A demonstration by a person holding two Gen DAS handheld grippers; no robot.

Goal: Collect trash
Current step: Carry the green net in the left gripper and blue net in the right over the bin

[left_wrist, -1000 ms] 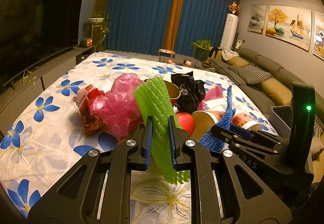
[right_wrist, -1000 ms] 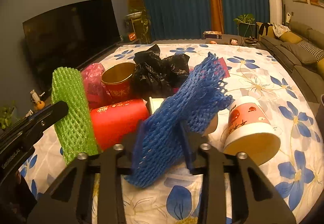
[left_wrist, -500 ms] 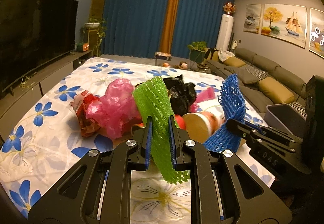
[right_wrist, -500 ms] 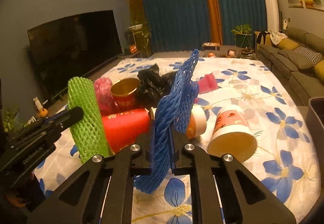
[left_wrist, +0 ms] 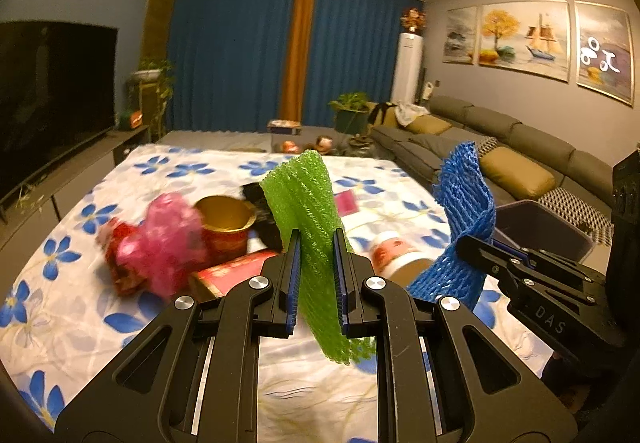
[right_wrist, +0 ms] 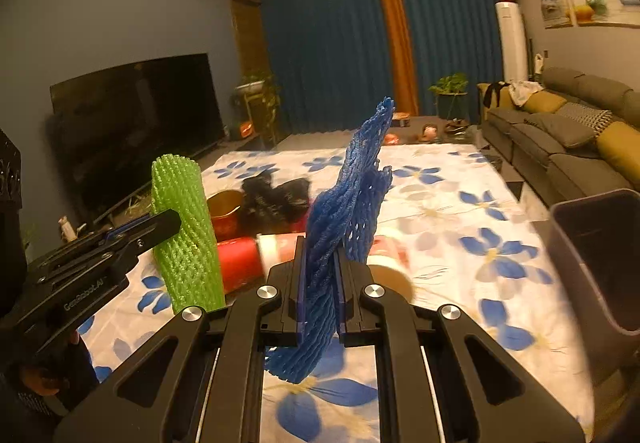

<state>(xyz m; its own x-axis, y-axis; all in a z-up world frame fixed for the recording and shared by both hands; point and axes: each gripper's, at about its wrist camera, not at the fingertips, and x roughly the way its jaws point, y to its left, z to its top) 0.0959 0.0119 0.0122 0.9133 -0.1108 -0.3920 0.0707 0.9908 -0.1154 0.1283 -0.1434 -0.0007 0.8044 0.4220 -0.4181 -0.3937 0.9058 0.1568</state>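
Left gripper (left_wrist: 316, 279): my jaws clamp green foam net (left_wrist: 308, 211) mid-length.
Right gripper (right_wrist: 320, 283): just closed, pinching blue foam net (right_wrist: 352, 199).
Handling: light, soft, springy; grip mid-body.
Surroundings: both above floral tablecloth (left_wrist: 120, 327); grey bin (right_wrist: 600, 255) rightward.
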